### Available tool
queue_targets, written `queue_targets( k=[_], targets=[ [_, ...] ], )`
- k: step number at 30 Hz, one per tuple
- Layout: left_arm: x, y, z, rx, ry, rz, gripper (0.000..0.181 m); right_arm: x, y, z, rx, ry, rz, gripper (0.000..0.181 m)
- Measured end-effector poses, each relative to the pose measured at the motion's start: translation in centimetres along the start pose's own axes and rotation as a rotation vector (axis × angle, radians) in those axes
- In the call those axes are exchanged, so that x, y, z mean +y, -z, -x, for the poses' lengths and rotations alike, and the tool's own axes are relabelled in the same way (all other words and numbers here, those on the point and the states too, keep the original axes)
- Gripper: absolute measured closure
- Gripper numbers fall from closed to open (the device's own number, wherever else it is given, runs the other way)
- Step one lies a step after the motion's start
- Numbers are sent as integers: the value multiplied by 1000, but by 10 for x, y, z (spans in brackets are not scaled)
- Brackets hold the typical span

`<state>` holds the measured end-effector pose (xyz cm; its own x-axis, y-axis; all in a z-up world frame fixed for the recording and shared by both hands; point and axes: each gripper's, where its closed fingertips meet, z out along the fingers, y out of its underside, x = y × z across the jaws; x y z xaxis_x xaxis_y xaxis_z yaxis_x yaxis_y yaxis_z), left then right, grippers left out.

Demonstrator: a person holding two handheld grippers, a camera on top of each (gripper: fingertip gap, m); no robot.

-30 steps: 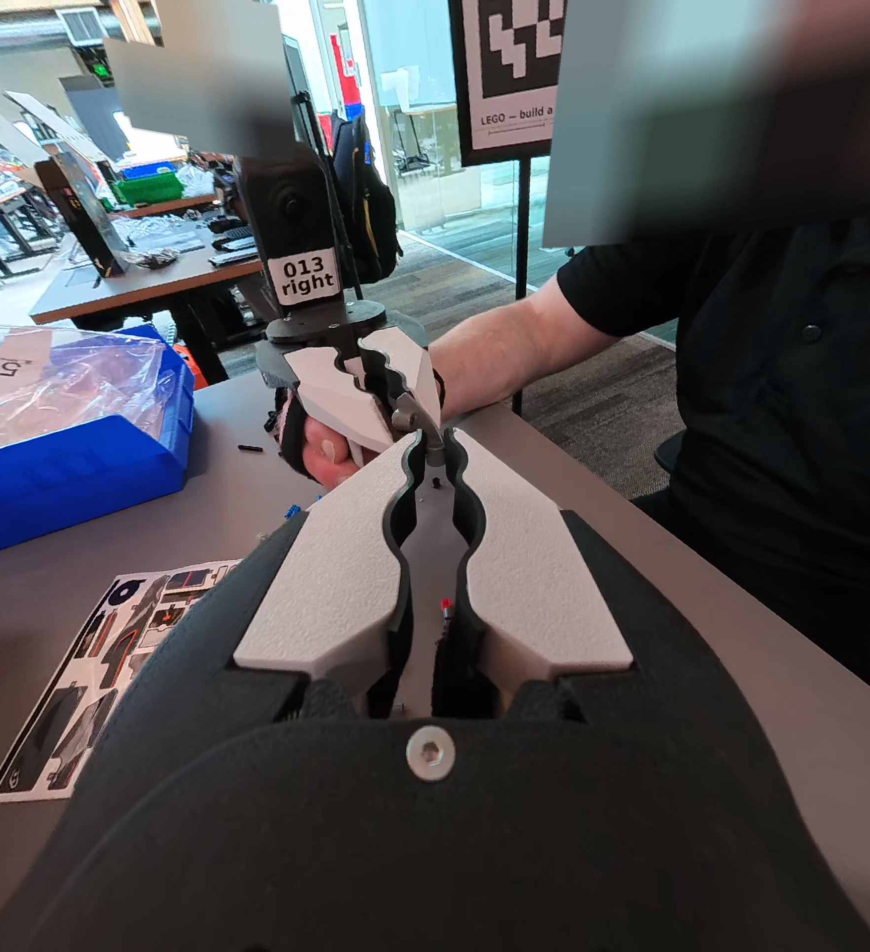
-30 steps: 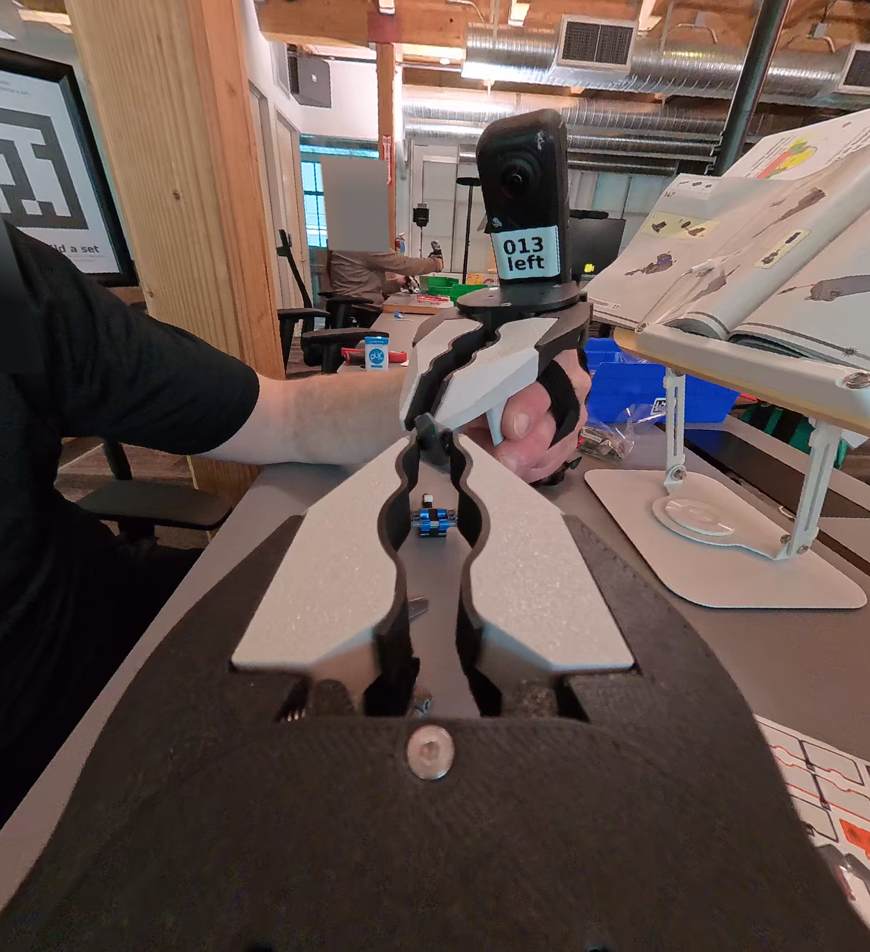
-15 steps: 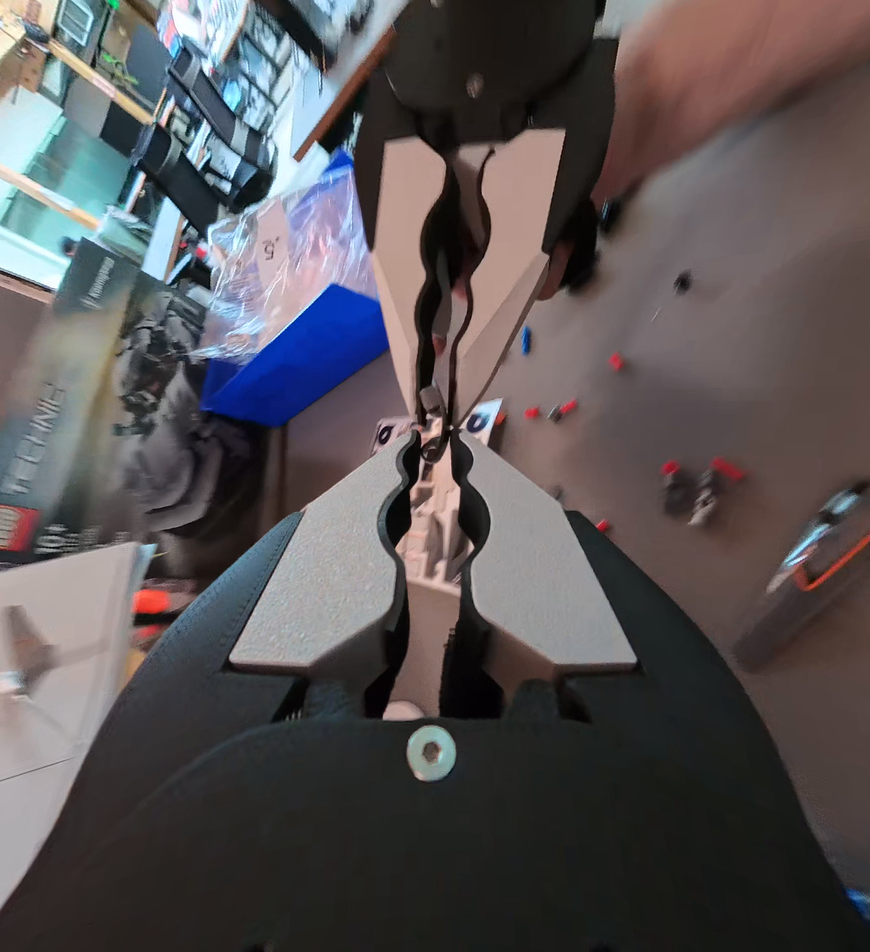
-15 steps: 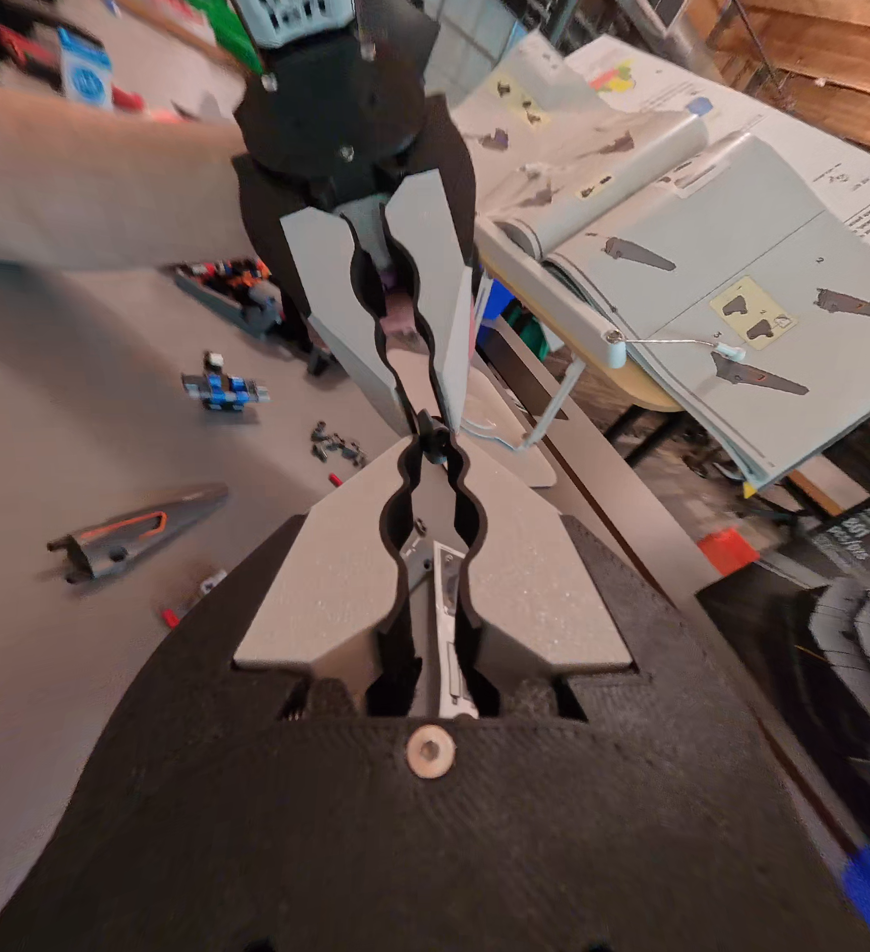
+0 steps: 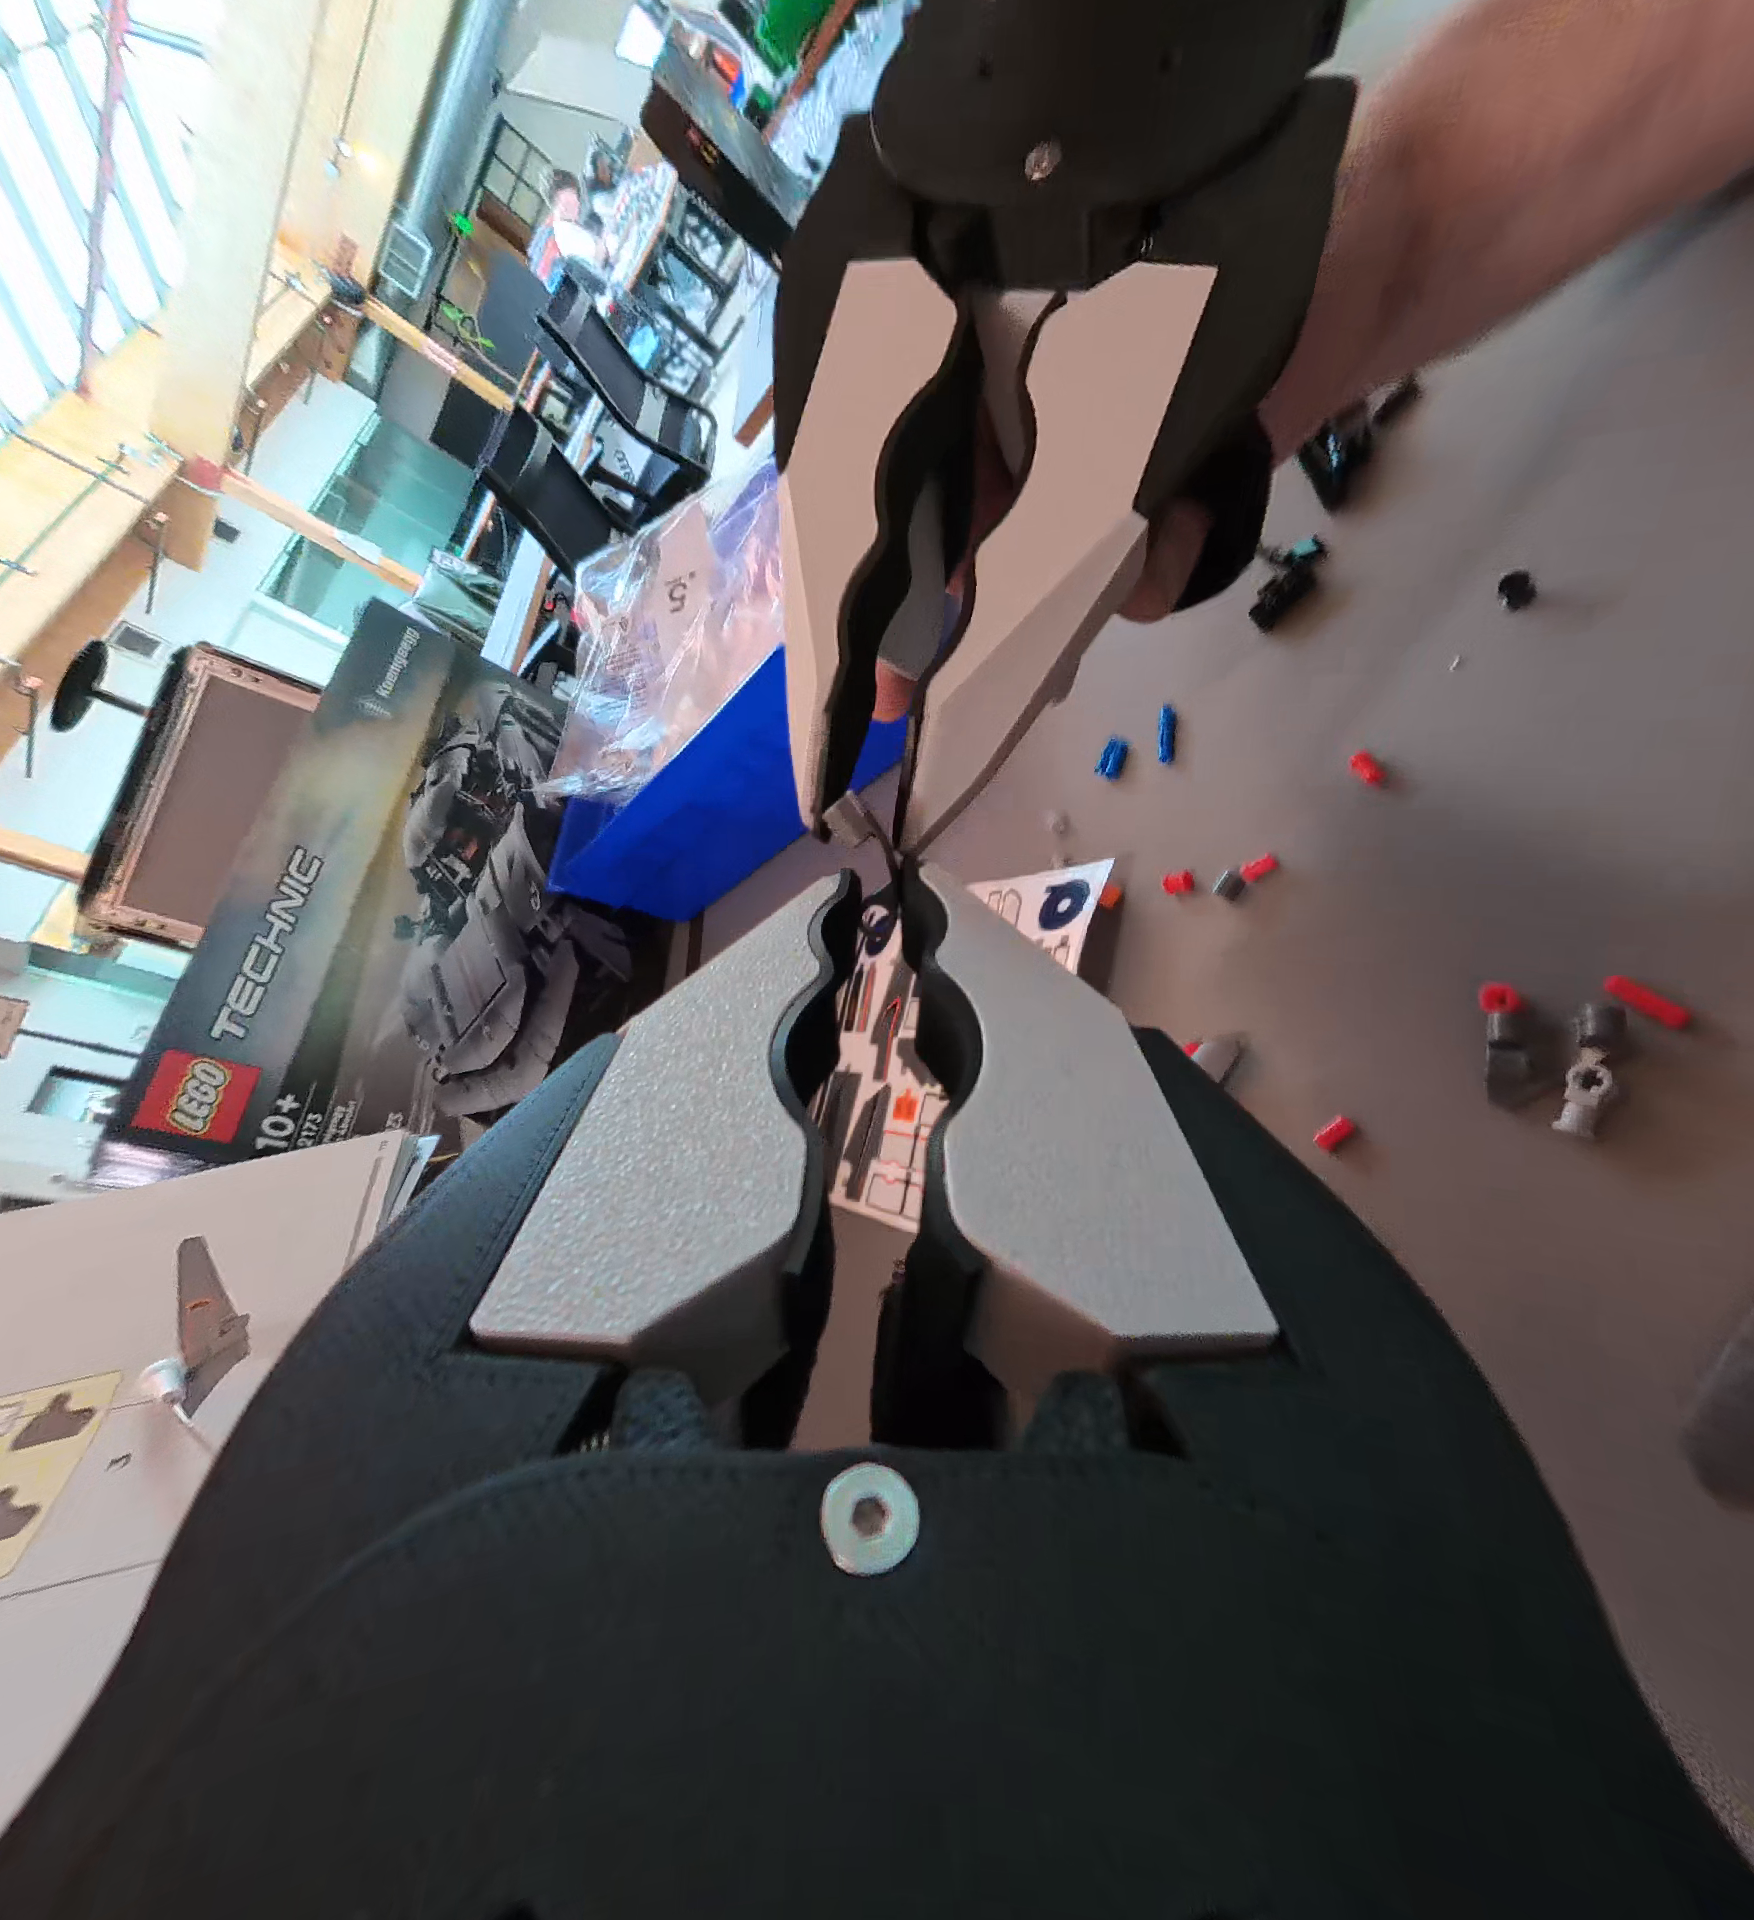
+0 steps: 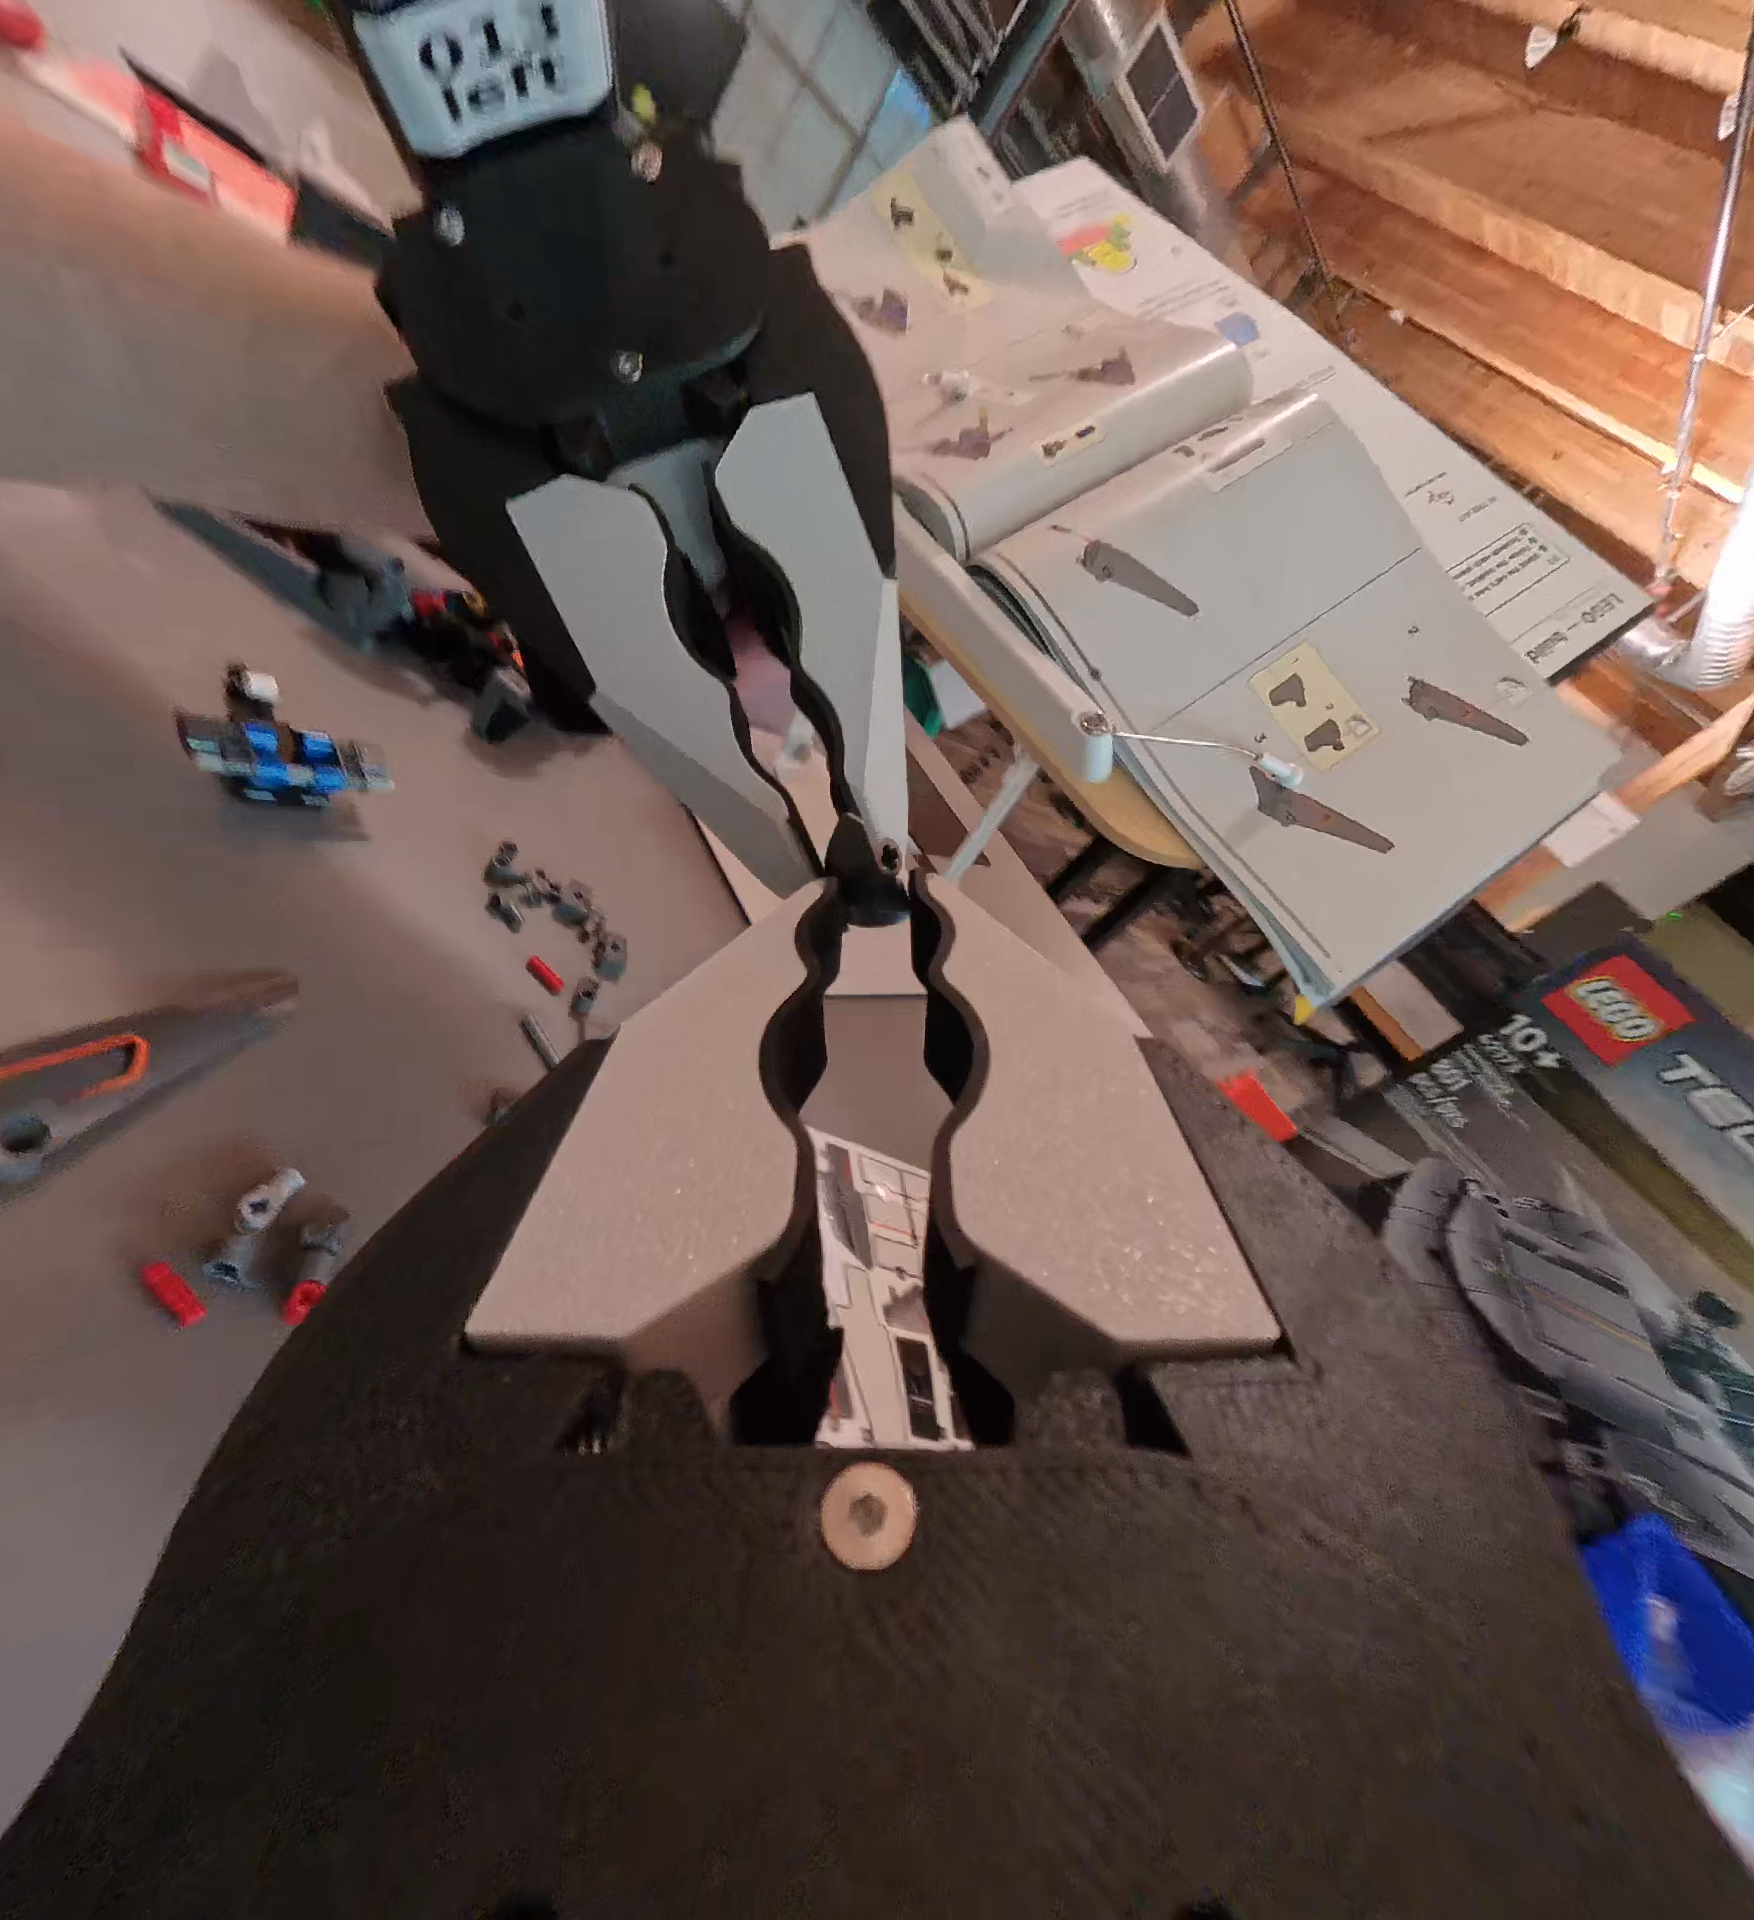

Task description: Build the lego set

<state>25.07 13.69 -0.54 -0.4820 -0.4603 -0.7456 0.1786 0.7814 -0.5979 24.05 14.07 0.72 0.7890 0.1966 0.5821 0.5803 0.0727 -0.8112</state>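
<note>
Joining step: small dark piece (image 6: 868, 883) was gripped tip-to-tip at frame centre by left gripper (image 5: 888, 894) and right gripper (image 6: 871, 902); steady pressing judged necessary.

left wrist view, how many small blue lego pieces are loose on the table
2. One blue piece lies on the grey table right of the right gripper tips; the second blue piece sits just beside it, slightly farther up. Others may be hidden behind the grippers.
</note>
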Motion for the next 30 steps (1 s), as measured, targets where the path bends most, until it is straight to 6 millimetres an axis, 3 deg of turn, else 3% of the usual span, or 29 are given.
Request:
queue_targets(
  k=[8, 12, 14, 17, 30],
  targets=[
    [-18, 9, 9, -11, 100, -121, 177, -14, 11, -13, -75, -261, -160, 159],
    [-24, 10, 7, 8, 126, -160, 177, -19, 13, -7, -189, -392, -223, 158],
    [-24, 7, 3, 18, 114, -153, 177, -22, 14, -2, -240, -431, -252, 166],
    [-25, 5, 1, 21, 118, -164, 177, -21, 15, -4, -249, -455, -261, 175],
    [-21, 1, 5, 5, 180, -161, 175, -18, 15, -7, -214, -423, -242, 177]
  ],
)
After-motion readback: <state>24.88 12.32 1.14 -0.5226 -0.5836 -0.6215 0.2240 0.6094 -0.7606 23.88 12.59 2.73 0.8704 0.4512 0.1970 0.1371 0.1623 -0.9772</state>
